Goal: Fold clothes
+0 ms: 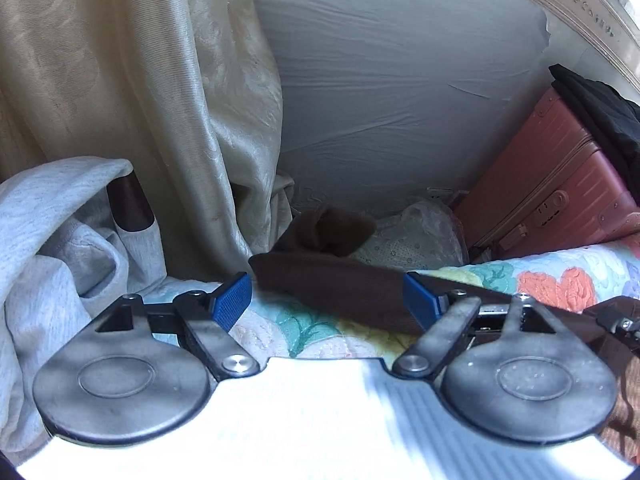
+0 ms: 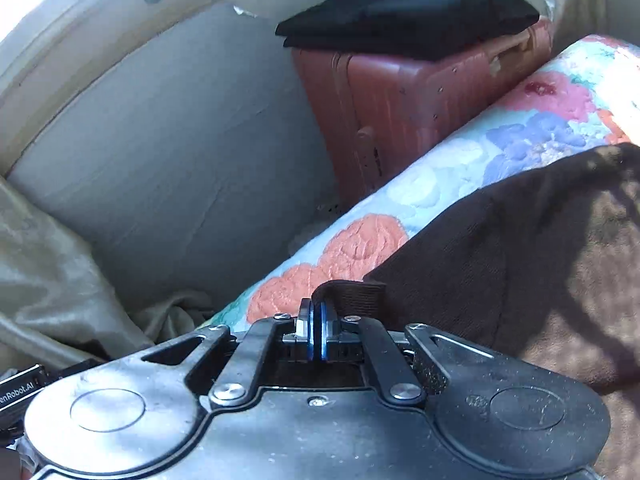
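Note:
A dark brown garment (image 1: 336, 284) lies on a floral quilt (image 1: 304, 328); its sleeve end hangs over the far edge. My left gripper (image 1: 326, 304) is open, its blue pads either side of the brown cloth's edge, the right pad (image 1: 418, 300) touching it. In the right wrist view my right gripper (image 2: 318, 330) is shut on a ribbed hem of the brown garment (image 2: 520, 248), which spreads to the right over the quilt (image 2: 400, 216).
A grey garment (image 1: 52, 240) is heaped at the left by a beige curtain (image 1: 160, 100). A pink suitcase (image 2: 400, 112) with folded black clothing (image 2: 408, 12) on top stands beyond the quilt's edge, next to a grey-covered upright mattress (image 1: 392, 80).

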A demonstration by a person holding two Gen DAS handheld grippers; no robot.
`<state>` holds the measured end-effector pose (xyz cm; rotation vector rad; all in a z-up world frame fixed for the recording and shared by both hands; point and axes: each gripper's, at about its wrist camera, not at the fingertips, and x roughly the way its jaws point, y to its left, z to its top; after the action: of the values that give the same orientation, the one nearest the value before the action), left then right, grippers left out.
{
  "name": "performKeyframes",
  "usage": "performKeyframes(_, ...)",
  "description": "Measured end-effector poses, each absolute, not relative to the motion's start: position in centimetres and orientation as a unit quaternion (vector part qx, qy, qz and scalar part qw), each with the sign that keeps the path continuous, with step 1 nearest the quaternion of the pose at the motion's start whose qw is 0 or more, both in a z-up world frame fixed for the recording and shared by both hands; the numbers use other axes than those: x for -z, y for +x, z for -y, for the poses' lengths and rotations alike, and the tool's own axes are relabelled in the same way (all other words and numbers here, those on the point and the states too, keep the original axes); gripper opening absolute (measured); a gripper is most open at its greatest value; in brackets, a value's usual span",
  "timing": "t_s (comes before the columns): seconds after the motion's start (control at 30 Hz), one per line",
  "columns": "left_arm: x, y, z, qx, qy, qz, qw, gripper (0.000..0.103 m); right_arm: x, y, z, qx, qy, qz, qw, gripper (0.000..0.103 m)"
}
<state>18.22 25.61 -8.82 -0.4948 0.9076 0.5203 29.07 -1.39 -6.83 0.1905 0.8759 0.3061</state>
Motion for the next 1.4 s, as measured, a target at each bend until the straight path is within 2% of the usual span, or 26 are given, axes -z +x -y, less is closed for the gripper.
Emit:
performKeyframes(0.2,9.5,19.2,-24.8,-0.202,-0.255,-0.428,0.843,0.083,5.9,29.7,5.2,-0.100,0.049,-0.377,0.919,0.004)
performKeyframes(0.37,10.4,21.2,-22.5,-0.145,-0.255,-0.445,0.846,0.083,8.8,31.3,6.4,-0.098,0.025,-0.409,0.907,0.005)
performKeyframes(0.43,10.7,21.7,-21.8,-0.122,-0.269,-0.446,0.845,0.083,8.8,30.5,6.3,-0.080,0.014,-0.403,0.912,0.016)
performKeyframes(0.47,10.7,21.8,-21.6,-0.117,-0.278,-0.442,0.844,0.083,8.8,30.0,6.3,-0.071,0.009,-0.399,0.914,0.025)
performKeyframes(0.53,10.8,22.0,-21.4,-0.108,-0.293,-0.434,0.845,0.083,7.7,28.3,6.0,-0.080,-0.003,-0.364,0.928,0.029)
performKeyframes(0.6,11.0,22.4,-21.1,-0.095,-0.308,-0.421,0.848,0.083,6.6,25.5,5.3,-0.124,-0.044,-0.321,0.938,0.044)
performKeyframes(0.67,11.2,23.3,-21.0,-0.062,-0.332,-0.412,0.846,0.083,6.5,23.0,5.2,-0.171,-0.079,-0.296,0.936,0.049)
performKeyframes(0.87,13.1,25.3,-20.5,-0.032,-0.406,-0.401,0.820,0.082,8.3,20.9,2.7,-0.266,-0.166,-0.322,0.893,0.048)
performKeyframes(0.93,13.3,25.3,-19.9,-0.032,-0.391,-0.396,0.830,0.076,9.1,21.1,0.8,-0.285,-0.204,-0.329,0.877,0.048)
performKeyframes(0.97,12.9,25.4,-19.4,-0.025,-0.372,-0.392,0.841,0.069,9.6,21.2,-0.1,-0.297,-0.230,-0.331,0.866,0.046)
performKeyframes(1.07,12.0,25.4,-18.3,-0.003,-0.337,-0.381,0.861,0.067,11.3,21.3,-2.6,-0.302,-0.317,-0.317,0.841,0.045)
performKeyframes(1.13,12.0,25.5,-18.4,-0.008,-0.337,-0.382,0.860,0.067,12.1,22.4,-3.1,-0.286,-0.323,-0.325,0.842,0.045)
performKeyframes(1.2,12.3,25.4,-19.0,-0.017,-0.353,-0.386,0.852,0.067,11.9,23.0,-2.9,-0.286,-0.312,-0.341,0.840,0.003)
performKeyframes(1.33,12.9,24.9,-20.1,-0.023,-0.373,-0.424,0.825,0.069,7.8,21.2,0.5,-0.249,-0.216,-0.321,0.888,0.003)
performKeyframes(1.4,12.4,23.9,-20.2,-0.002,-0.381,-0.408,0.830,0.072,6.1,19.2,3.0,-0.248,-0.184,-0.287,0.907,0.003)
